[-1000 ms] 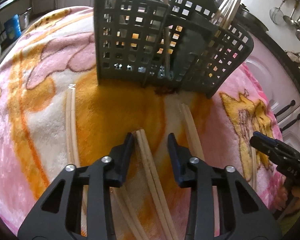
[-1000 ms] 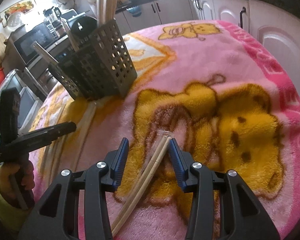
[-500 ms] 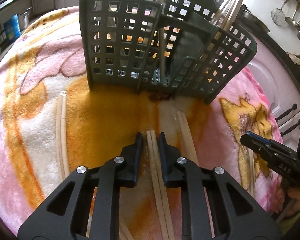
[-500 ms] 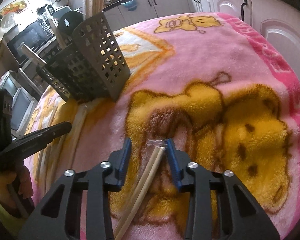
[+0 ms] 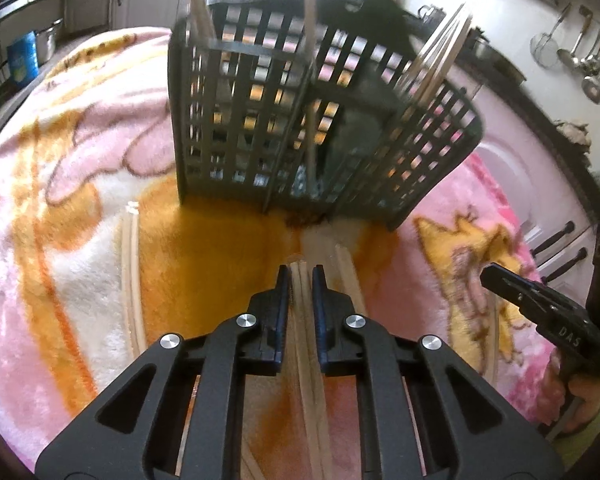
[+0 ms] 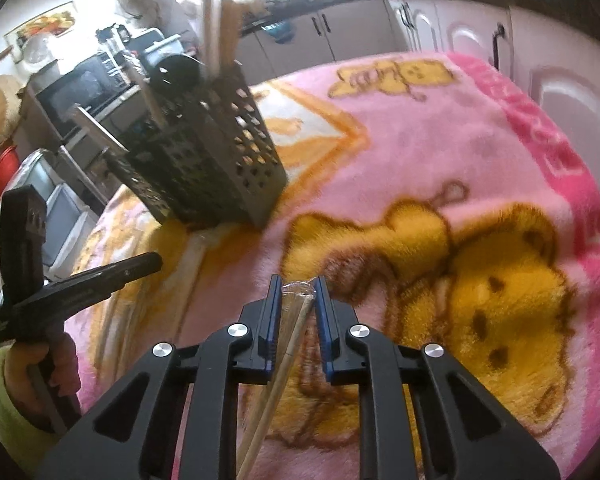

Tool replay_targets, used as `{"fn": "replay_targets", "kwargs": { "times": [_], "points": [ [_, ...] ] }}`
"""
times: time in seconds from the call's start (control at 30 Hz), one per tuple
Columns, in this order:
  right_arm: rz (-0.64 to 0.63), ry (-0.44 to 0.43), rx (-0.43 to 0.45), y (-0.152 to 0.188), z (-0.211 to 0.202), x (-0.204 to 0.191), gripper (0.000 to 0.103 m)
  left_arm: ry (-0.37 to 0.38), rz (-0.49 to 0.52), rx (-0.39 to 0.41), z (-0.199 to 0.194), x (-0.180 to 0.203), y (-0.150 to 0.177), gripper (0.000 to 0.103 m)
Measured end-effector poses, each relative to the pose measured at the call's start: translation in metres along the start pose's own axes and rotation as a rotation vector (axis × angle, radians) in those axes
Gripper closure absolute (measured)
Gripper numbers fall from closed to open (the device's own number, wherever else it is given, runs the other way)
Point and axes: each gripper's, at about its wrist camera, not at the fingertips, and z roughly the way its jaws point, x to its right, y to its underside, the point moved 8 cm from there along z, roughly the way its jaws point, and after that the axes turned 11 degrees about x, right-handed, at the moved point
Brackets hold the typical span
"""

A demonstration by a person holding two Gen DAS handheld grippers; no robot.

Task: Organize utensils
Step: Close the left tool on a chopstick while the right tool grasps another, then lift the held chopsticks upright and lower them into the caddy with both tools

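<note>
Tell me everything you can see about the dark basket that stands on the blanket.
The basket is dark grey, plastic by its look, with grid-hole walls and inner dividers that form compartments. It stands upright on the pink and orange blanket. Several pale chopsticks stick up out of different compartments. More chopsticks lie on the blanket in front of its base. Neither hand-held gripper touches it.

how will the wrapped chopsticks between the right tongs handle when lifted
The chopsticks look thin and straight, so probably stiff and light. Their clear wrapper looks smooth and may slip between the closing right tongs. Gripped near one end, the long free length will likely droop toward the blanket or swing.
</note>
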Motion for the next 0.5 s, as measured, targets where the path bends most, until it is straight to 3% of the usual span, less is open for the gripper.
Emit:
{"fn": "replay_targets", "kwargs": {
  "times": [0.33,0.5],
  "points": [
    [-0.094,-0.041,0.128,-0.034,-0.040,-0.036,0.088,0.051,0.004,0.129,-0.050,0.010,-0.034,0.098],
    [-0.134,-0.064,0.172,-0.046,-0.056,-0.056,0.093,0.063,0.010,0.177,-0.069,0.013,-0.044,0.098]
  ]
}}
